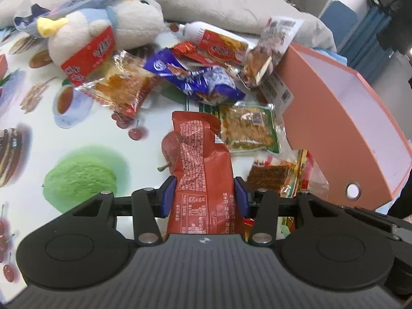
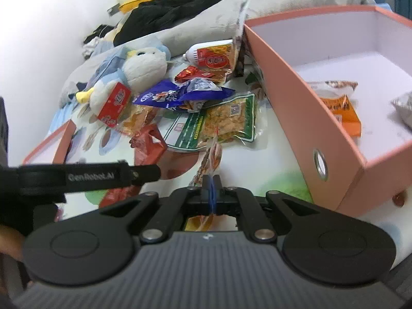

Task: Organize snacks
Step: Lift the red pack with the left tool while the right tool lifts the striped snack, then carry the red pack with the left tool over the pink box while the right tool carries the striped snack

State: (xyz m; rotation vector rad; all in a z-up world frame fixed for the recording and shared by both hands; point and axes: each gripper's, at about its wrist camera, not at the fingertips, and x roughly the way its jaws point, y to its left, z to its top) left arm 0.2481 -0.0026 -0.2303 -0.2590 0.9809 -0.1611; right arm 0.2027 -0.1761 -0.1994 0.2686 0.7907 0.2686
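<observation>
- The left tongs (image 1: 204, 198) pinch a red snack packet (image 1: 200, 159) between their blue pads; the packet stands up and away from the tongs, its printed back facing the camera, above the table (image 1: 38, 134).
- The right tongs (image 2: 211, 193) are pressed together on a thin, clear-edged snack wrapper (image 2: 212, 154), seen edge-on; it sticks up past the tips and its lower end shows under the tongs.
- In the right wrist view the left tongs come in from the left as a black bar, with the red snack packet at their tip.
- A pink cardboard box (image 2: 296, 103) with a white inside and a metal-ringed hole in its near wall stands to the right of the snack pile. An orange packet (image 2: 342, 108) lies inside it, with part of a silvery packet (image 2: 403, 108) at the right edge.
- On the table's fruit-and-cake patterned cover lies the pile: a green-edged packet of fried snack (image 1: 248, 128), a blue-purple packet (image 1: 195, 77), a clear packet with orange contents (image 1: 123, 87) and a small red sweet wrapper (image 1: 185, 49).
- A white and blue plush toy (image 1: 116, 25) sits behind the pile with a red snack box (image 1: 90, 54) against it.
- A second pink box (image 2: 51, 141) shows at the left of the right wrist view.
- Grey bedding (image 1: 231, 2) lies beyond the pile.
</observation>
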